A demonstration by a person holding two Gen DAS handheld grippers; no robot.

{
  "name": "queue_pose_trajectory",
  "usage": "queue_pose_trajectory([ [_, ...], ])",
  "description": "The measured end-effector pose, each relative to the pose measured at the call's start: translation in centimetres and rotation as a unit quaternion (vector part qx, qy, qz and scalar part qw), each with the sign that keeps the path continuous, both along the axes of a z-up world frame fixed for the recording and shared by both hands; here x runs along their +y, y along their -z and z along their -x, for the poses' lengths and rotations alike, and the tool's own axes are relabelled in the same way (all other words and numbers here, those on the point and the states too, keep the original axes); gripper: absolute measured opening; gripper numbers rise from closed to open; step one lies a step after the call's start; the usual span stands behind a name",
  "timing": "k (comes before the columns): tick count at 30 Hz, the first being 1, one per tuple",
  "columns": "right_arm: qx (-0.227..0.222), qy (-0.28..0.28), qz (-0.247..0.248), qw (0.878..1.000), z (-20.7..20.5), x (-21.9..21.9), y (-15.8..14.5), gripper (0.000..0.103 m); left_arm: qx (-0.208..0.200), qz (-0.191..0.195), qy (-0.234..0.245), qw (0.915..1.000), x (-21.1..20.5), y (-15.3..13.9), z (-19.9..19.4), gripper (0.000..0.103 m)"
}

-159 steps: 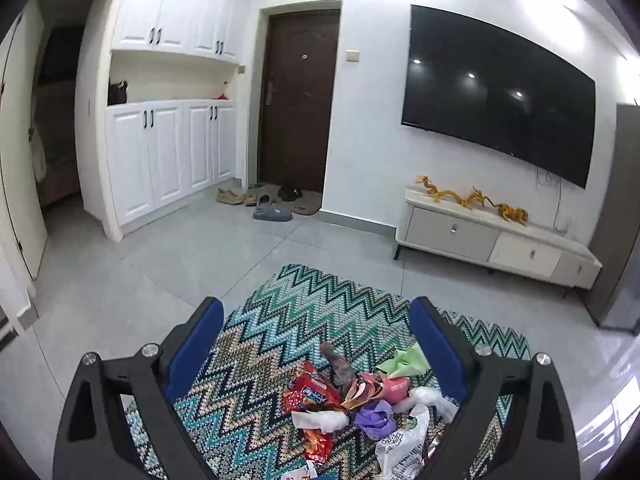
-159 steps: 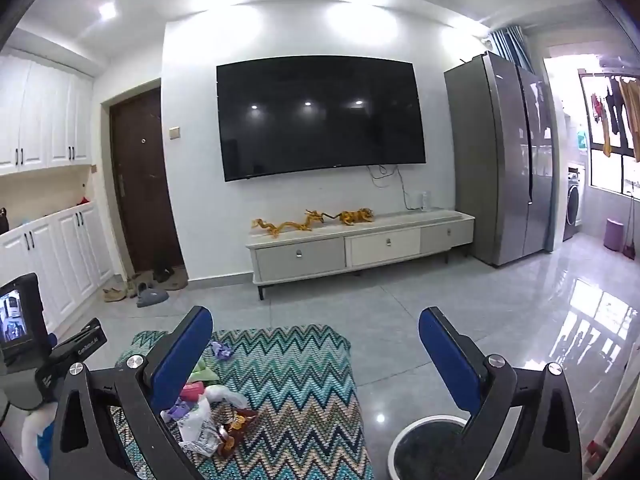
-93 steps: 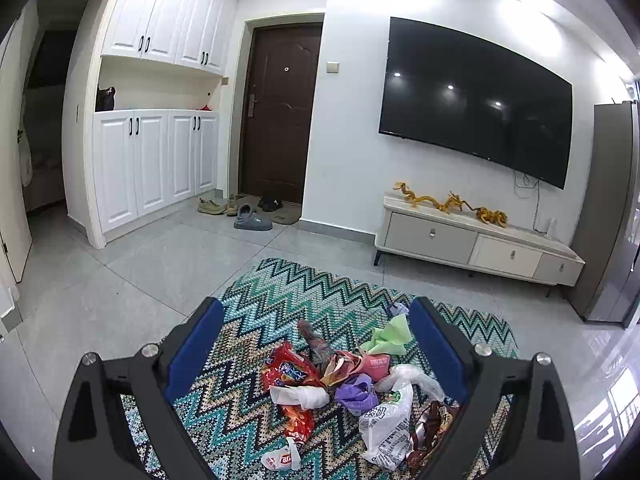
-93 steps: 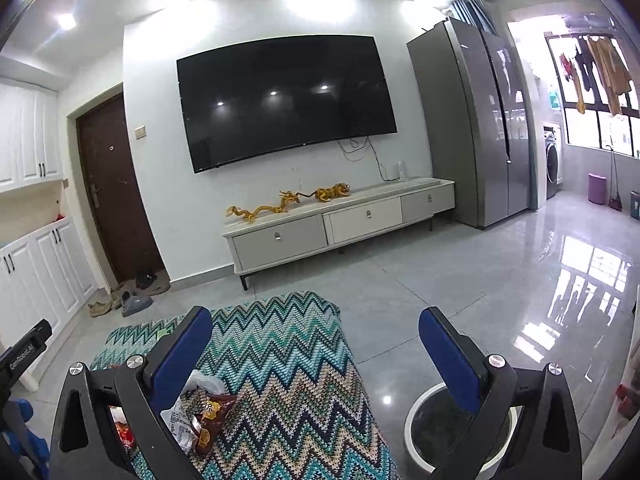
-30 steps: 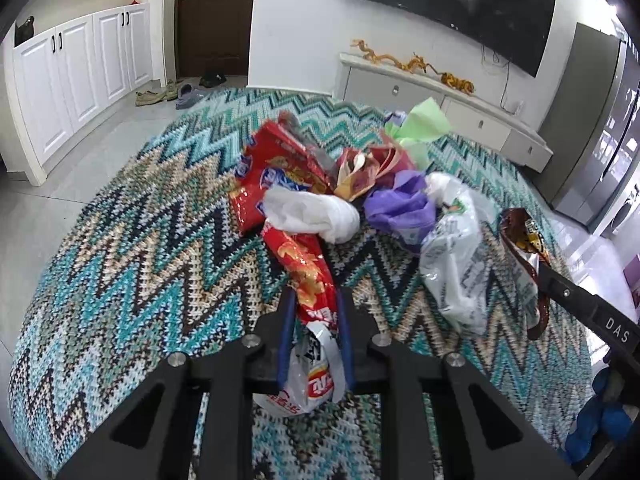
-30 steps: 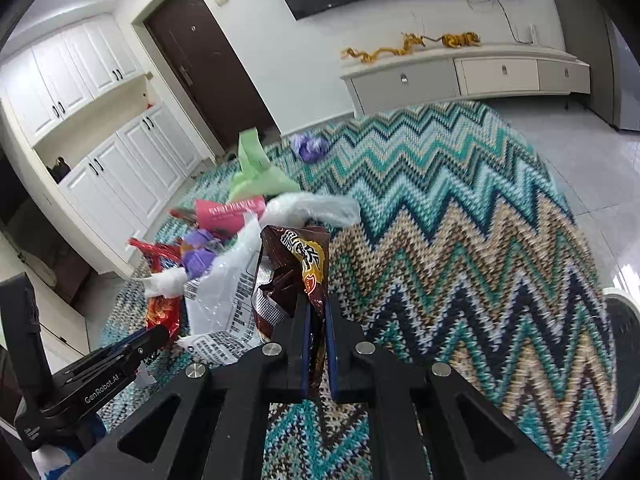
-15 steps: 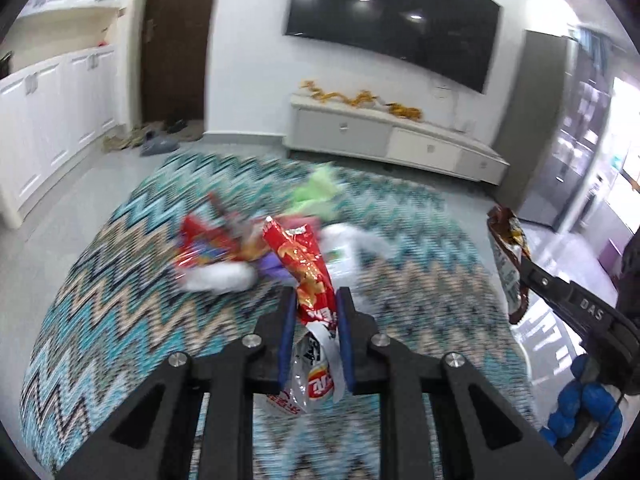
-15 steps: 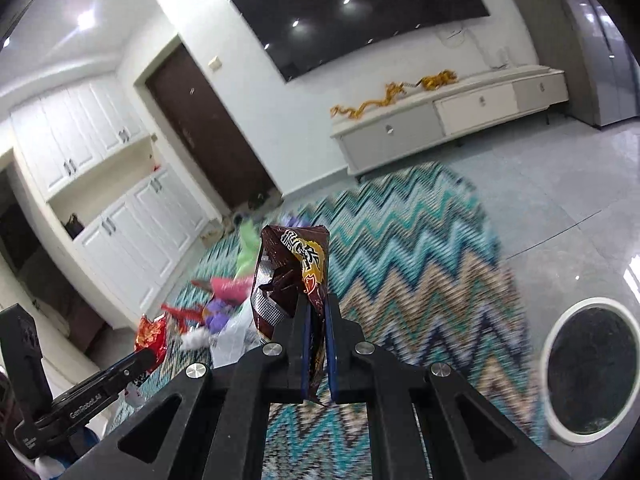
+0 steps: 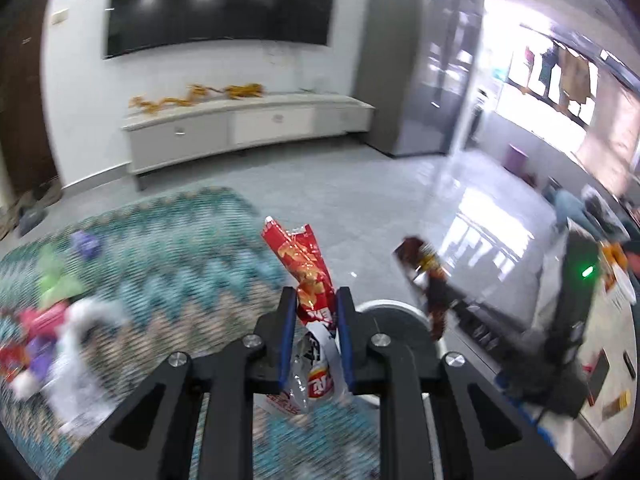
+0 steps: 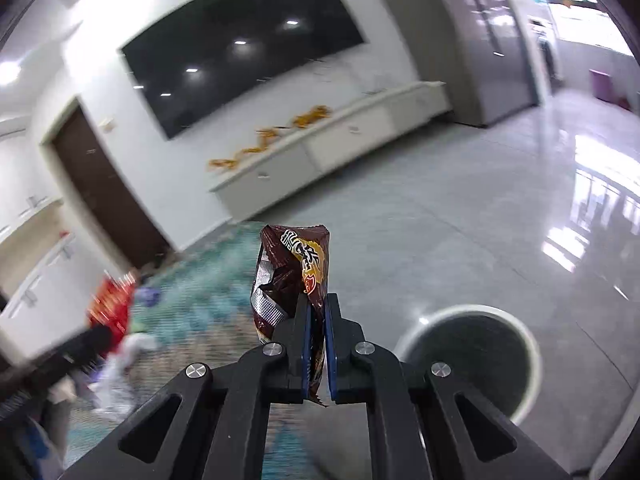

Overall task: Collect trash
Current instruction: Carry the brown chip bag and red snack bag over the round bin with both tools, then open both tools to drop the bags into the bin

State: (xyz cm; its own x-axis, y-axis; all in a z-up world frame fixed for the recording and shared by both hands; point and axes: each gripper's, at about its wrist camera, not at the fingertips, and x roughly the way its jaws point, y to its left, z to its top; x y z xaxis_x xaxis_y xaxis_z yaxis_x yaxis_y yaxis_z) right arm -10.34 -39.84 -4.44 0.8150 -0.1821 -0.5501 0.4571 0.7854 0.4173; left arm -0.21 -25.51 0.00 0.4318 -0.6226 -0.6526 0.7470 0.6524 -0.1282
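Note:
My left gripper (image 9: 316, 304) is shut on a red snack wrapper (image 9: 306, 268) that sticks up between its blue pads, with a clear-and-white piece hanging below. My right gripper (image 10: 316, 312) is shut on a brown snack wrapper (image 10: 296, 268). In the left wrist view the right gripper (image 9: 430, 286) appears at the right with the brown wrapper (image 9: 420, 258). A white-rimmed round trash bin (image 10: 468, 356) stands on the floor at the lower right of the right wrist view; its rim (image 9: 394, 308) shows just behind my left fingers. The remaining trash pile (image 9: 60, 320) lies blurred on the zigzag rug (image 9: 180, 248).
A low white TV cabinet (image 9: 248, 128) and a wall TV (image 9: 216, 4) stand ahead, and a grey fridge (image 9: 412, 64) to the right. Glossy grey floor tiles (image 10: 460, 220) spread around the bin. A dark door (image 10: 100, 184) is at the left.
Both grippers have swung right and lifted away from the trash pile, each keeping its wrapper. The bin has come into view close in front of both. The pile has slid to the left edge.

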Motion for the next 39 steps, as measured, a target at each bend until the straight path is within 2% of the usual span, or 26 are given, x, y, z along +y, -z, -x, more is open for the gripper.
queue_pose_trajectory([
  [5,0.056,0.062,-0.025,0.996,1.4,-4.6,5.0,0.007,0.019,-0.036,0.055,0.9977,-7.3,3.1,0.8,0.019],
  [9,0.095,0.089,-0.047,0.99,1.5,-7.2,8.5,0.007,0.047,-0.062,0.072,0.9943,-11.8,6.0,0.7,0.019],
  [15,0.127,0.112,-0.072,0.983,1.8,-9.7,11.9,0.007,0.084,-0.073,0.084,0.9902,-15.3,9.3,-0.6,0.021],
  [20,0.144,0.125,-0.087,0.978,0.8,-11.1,12.9,0.009,0.109,-0.066,0.093,0.9876,-16.5,10.9,-1.5,0.023],
  [22,0.148,0.129,-0.09,0.976,0.8,-11.3,13.3,0.015,0.125,-0.057,0.099,0.9855,-16.7,11.4,-1.8,0.03],
  [23,0.152,0.132,-0.09,0.975,0.8,-11.2,13.4,0.025,0.13,-0.055,0.099,0.9851,-17.0,11.7,-2.1,0.046],
  [24,0.153,0.134,-0.089,0.975,0.9,-11.3,13.5,0.032,0.13,-0.051,0.097,0.9853,-17.0,11.8,-2.1,0.058],
  [32,0.149,0.145,-0.077,0.975,0.9,-11.4,12.6,0.034,0.128,-0.018,0.091,0.9875,-15.6,9.7,-2.5,0.059],
  [39,0.115,0.151,-0.034,0.981,1.2,-10.5,8.0,0.034,0.067,0.019,0.05,0.9963,-11.8,4.9,-2.6,0.059],
])
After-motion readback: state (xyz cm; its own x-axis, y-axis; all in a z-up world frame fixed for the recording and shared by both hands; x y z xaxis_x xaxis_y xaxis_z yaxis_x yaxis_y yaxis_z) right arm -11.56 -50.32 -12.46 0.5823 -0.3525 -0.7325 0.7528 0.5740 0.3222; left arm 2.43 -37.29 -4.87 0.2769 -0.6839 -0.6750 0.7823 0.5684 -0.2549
